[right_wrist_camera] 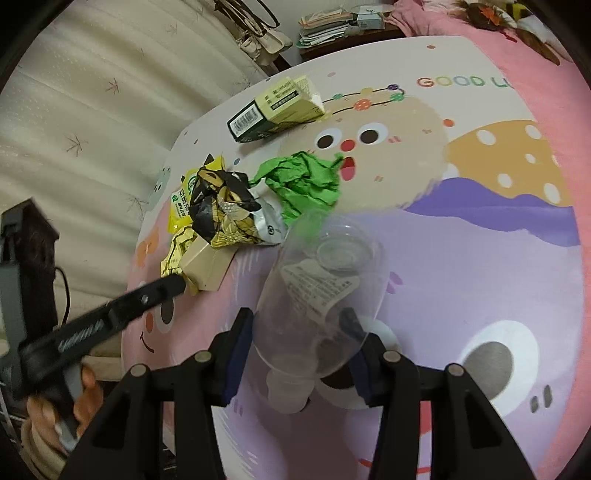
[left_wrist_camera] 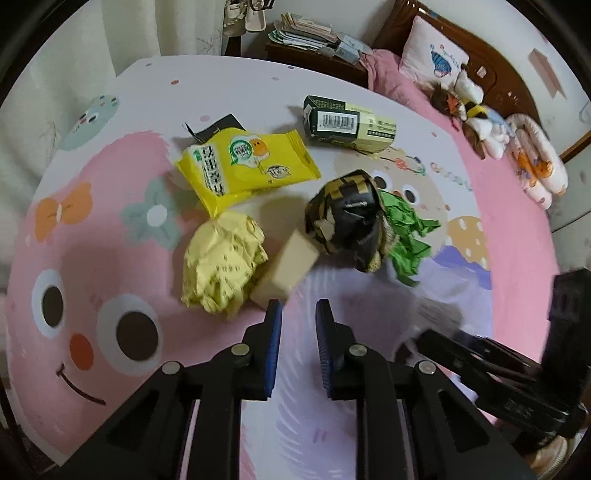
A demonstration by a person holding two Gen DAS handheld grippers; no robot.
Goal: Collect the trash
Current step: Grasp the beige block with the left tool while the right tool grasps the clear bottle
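Trash lies on a cartoon-print mat (left_wrist_camera: 110, 229): a yellow snack packet (left_wrist_camera: 247, 166), a crumpled yellow paper ball (left_wrist_camera: 221, 264), a small beige box (left_wrist_camera: 286, 267), a crumpled black-and-gold wrapper (left_wrist_camera: 345, 218), green crumpled paper (left_wrist_camera: 404, 232) and a dark green carton (left_wrist_camera: 347, 123). My left gripper (left_wrist_camera: 298, 317) is open and empty, just short of the beige box. My right gripper (right_wrist_camera: 297, 325) is shut on a clear plastic bottle (right_wrist_camera: 317, 291) and holds it above the mat. The wrapper (right_wrist_camera: 225, 210), green paper (right_wrist_camera: 306, 181), beige box (right_wrist_camera: 203, 267) and carton (right_wrist_camera: 273, 110) also show in the right wrist view.
A pink bed with a pillow (left_wrist_camera: 432, 55) and plush toys (left_wrist_camera: 476, 118) lies at the right. A nightstand stacked with papers (left_wrist_camera: 314, 33) stands behind the mat. A pale curtain (right_wrist_camera: 92, 110) hangs along the left. The left gripper's body (right_wrist_camera: 103, 321) reaches in from the left.
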